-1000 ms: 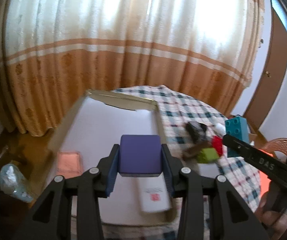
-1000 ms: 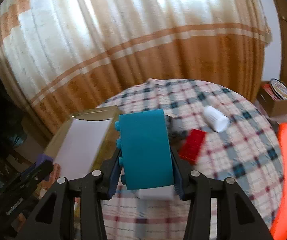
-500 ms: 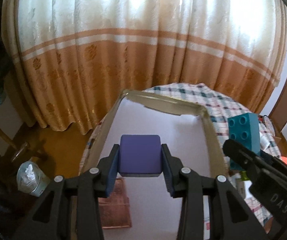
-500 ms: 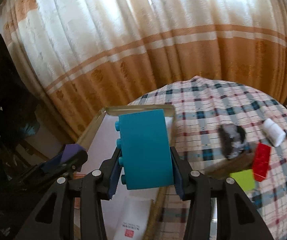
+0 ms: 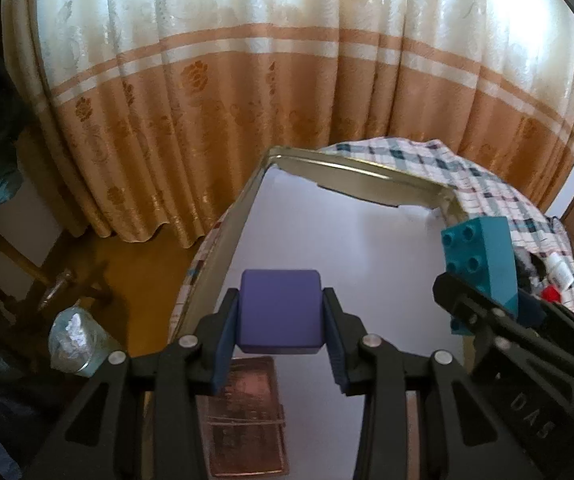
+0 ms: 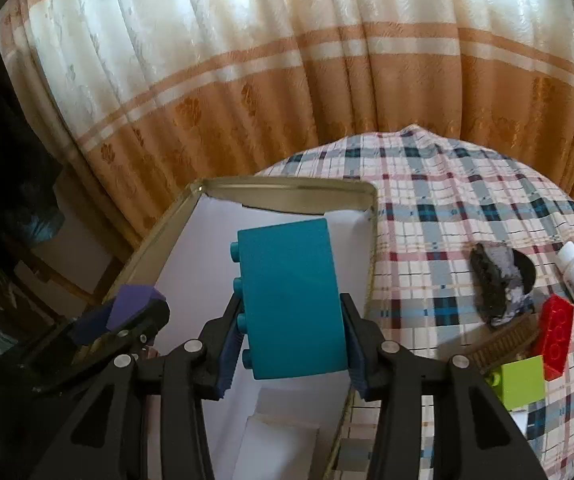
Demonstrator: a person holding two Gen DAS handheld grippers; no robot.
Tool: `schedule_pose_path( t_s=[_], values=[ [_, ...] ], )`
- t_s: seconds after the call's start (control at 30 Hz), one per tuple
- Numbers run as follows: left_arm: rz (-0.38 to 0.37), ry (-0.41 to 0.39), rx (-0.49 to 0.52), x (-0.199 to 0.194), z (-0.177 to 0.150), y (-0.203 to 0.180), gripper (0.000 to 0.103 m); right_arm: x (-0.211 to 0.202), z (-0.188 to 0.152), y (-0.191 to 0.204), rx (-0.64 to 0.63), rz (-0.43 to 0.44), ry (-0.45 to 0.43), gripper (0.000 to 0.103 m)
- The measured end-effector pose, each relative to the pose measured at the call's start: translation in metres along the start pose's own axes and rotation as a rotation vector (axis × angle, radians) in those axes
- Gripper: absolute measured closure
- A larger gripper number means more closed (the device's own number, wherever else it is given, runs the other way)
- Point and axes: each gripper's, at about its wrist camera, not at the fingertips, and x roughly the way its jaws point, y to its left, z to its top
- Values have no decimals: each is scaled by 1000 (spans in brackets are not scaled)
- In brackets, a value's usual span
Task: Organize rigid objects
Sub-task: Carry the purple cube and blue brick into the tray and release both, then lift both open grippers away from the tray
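The left tool [image 5: 281, 322] is gripping a purple block [image 5: 279, 311] by its two flat side faces, hanging over the white floor of an open tray [image 5: 223, 248] at about 6 o'clock in its own view. The right tool [image 6: 291, 322] is clamping a teal studded brick [image 6: 293, 300] the same way, above the tray's near right part, at 3 o'clock from the purple block. Both pieces are looking like stiff, light plastic, smooth enough to slip if pinched off-centre, so the broad opposite faces are probably the best hold. A red brick [image 6: 555, 336] and a lime brick [image 6: 523, 382] are waiting on the checked counter [image 6: 427, 216] at 3 o'clock.
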Motion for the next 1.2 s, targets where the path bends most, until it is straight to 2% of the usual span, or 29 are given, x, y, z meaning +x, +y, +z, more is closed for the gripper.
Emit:
schedule_pose_path(
  t_s=[0.23,0.3,0.37,0.47,0.57,0.6,0.67,0.73,0.9,0.97,1.2],
  values=[
    [42,24,-8,6,-1,3,64,6,0,0,-7,24,29,54],
    [63,16,-17,4,-1,4,61,6,-1,2,-11,35,29,50],
    [64,12,-31,2,-1,7,50,4,-3,0,2,27,22,46],
    [3,32,-97,-3,-3,13,38,-4,-4,-9,33,61,-5,44],
    [-14,19,-131,-9,-6,11,24,-17,-6,-14,51,62,-54,41],
    [-13,3,-140,-13,-7,9,21,-24,-8,-16,55,52,-81,38],
    [-2,-40,-142,-21,-11,5,7,-38,-12,-23,72,52,-147,32],
    [15,-96,-138,-31,-16,0,4,-49,-16,-30,86,38,-195,28],
    [34,-216,-123,-52,-29,-18,1,-75,-31,-44,83,-83,-327,27],
    [70,-291,-136,-61,-40,-27,1,-84,-38,-49,65,-140,-371,27],
    [129,-400,-114,-73,-53,-49,1,-111,-61,-67,-15,-353,-538,27]
  ],
)
